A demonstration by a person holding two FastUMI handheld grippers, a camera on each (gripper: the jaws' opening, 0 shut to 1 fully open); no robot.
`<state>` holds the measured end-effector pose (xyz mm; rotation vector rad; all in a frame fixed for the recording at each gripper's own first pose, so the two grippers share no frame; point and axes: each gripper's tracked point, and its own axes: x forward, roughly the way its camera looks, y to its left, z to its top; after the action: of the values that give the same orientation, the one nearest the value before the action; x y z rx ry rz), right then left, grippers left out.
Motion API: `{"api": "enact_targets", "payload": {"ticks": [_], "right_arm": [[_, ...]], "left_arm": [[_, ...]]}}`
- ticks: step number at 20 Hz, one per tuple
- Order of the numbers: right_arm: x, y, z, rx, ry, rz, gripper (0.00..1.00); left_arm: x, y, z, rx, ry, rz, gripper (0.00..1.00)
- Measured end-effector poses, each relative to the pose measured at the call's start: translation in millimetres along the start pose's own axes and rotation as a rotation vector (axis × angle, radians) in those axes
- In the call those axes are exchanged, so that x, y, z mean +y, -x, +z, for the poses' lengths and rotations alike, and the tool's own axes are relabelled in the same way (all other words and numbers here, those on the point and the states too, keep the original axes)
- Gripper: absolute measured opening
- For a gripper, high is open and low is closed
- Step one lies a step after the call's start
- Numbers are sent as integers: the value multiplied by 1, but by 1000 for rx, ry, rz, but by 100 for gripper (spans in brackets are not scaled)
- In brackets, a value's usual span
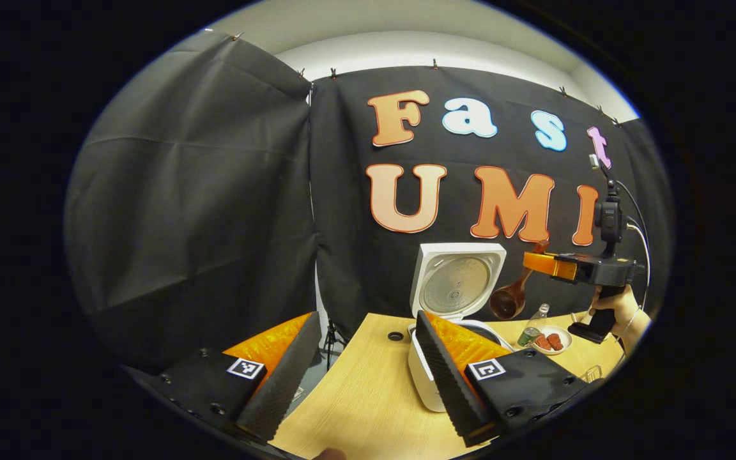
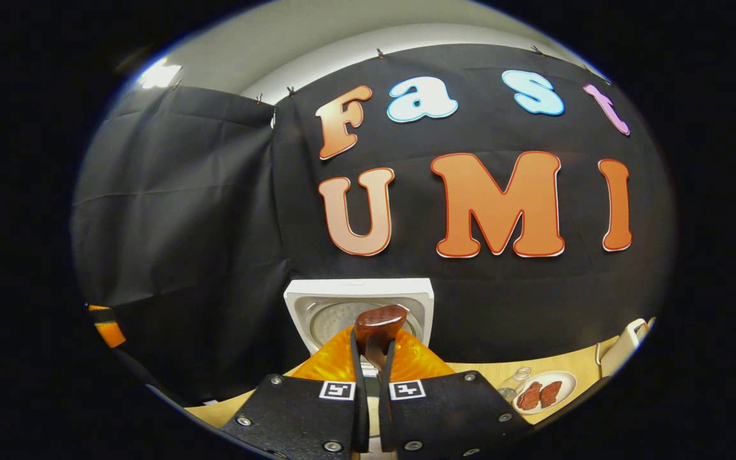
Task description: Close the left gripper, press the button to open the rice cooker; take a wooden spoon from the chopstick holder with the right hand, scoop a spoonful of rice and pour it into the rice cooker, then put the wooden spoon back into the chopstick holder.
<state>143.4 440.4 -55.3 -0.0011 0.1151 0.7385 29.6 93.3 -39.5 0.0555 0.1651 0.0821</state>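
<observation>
- Pointing forward in the left gripper view, the left gripper (image 1: 368, 377) has its fingers spread wide apart with nothing between them.
- Its fingers hang above the wooden surface (image 1: 368, 396), just in front of the rice cooker (image 1: 429, 377).
- The rice cooker is white and sits on the surface with its lid (image 1: 456, 281) standing straight up, so the silver inside of the lid faces the camera.
- To the right of the rice cooker, a small plate (image 1: 553, 342) with reddish food rests on the surface, and a little bottle (image 1: 532, 329) stands just beside the plate.
- Up in the air to the right of the rice cooker lid, a hand (image 1: 620, 306) holds the right gripper (image 1: 537, 259), which is clamped on the handle of the wooden spoon (image 1: 512, 299).
- The spoon's dark round bowl hangs down below those fingers, next to the open lid.
- In the right gripper view, the right gripper (image 2: 372, 358) has its fingers squeezed tight on the wooden spoon (image 2: 379, 322), whose end sticks up between them.
- Behind the spoon stands the open lid (image 2: 317, 306) of the rice cooker, and the plate (image 2: 544, 393) lies to the right of it on the surface (image 2: 572, 364).
</observation>
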Motion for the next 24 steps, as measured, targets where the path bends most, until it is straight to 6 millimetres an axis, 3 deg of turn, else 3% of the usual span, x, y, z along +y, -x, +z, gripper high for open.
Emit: {"api": "enact_targets", "payload": {"ticks": [4,10,16,20,24], "right_arm": [[-5,13,0,2,-22,-3,5],[-37,49,-1,3,-91,-50,6],[-85,103,-13,15,-151,-140,5],[-122,152,-25,18,-156,-225,5],[-156,200,-50,54,-191,-298,5]], "left_arm": [[-5,6,0,0,22,-19,100],[-14,16,3,-9,14,-35,100],[-29,26,5,-22,8,-70,100],[-38,31,6,-24,5,-93,100],[-50,39,7,-30,11,-123,100]]}}
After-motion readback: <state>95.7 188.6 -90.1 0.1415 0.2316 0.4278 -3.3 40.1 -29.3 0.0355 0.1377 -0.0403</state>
